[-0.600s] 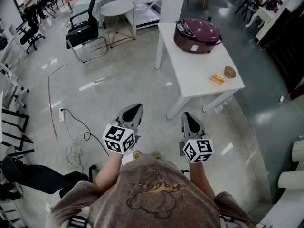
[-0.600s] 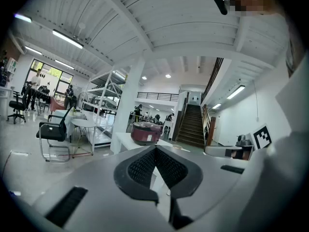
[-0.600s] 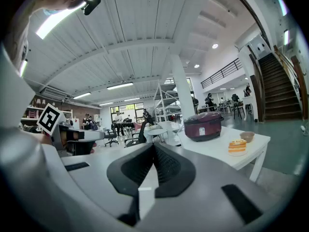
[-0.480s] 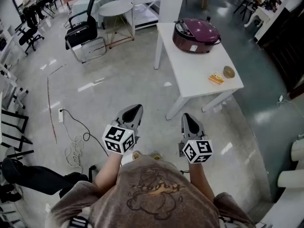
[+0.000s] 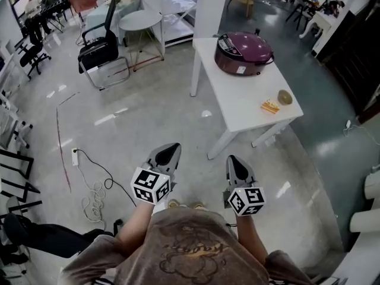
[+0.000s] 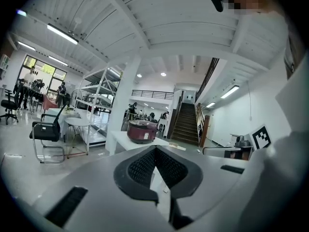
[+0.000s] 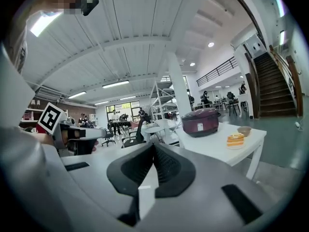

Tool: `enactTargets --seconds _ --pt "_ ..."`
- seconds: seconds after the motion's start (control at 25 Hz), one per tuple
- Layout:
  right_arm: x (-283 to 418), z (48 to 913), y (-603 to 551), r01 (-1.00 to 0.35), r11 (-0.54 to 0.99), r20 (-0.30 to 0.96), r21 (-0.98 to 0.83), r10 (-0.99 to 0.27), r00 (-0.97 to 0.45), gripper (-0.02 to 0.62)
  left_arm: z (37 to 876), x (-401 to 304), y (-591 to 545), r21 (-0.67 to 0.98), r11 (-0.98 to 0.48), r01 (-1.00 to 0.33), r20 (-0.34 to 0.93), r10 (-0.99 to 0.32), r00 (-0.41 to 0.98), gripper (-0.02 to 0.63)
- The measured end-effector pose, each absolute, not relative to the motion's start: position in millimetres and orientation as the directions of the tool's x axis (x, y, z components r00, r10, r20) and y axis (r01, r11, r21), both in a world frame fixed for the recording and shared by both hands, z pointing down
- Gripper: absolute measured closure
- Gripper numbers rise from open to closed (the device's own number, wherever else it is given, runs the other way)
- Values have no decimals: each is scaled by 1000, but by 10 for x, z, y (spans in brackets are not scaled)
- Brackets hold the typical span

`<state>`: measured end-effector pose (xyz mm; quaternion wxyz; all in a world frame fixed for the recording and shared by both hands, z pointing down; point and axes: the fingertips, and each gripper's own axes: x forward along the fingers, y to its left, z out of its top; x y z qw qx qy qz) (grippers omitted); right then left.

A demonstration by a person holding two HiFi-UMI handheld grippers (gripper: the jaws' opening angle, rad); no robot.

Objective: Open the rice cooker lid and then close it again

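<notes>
1 maroon rice cooker (image 5: pixel 243 53), lid down, on white table (image 5: pixel 237 103); 2 grippers, L tongs (image 5: pixel 171 149) & R tongs (image 5: pixel 234 160), both closed, empty

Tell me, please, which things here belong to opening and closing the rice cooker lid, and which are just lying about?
For the job:
- rice cooker, lid down, on the white table
- left gripper and right gripper, both shut, empty

Lying about:
- orange food item
- small bowl
- black chair
- round table
- floor cable
</notes>
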<state>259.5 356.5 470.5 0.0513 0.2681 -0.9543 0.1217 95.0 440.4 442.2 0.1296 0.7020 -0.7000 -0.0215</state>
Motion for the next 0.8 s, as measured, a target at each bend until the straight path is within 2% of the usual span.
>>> enactTargets --seconds 0.44,0.8 --pt "2291 4801 3701 -558 809 176 -188 -531 -829 601 4567 655 4407 224 -31 -974 150 -986 66 586" --pt "1964 4875 3362 -559 808 180 -186 -531 -828 601 4595 343 4085 219 -32 -975 143 -988 65 586"
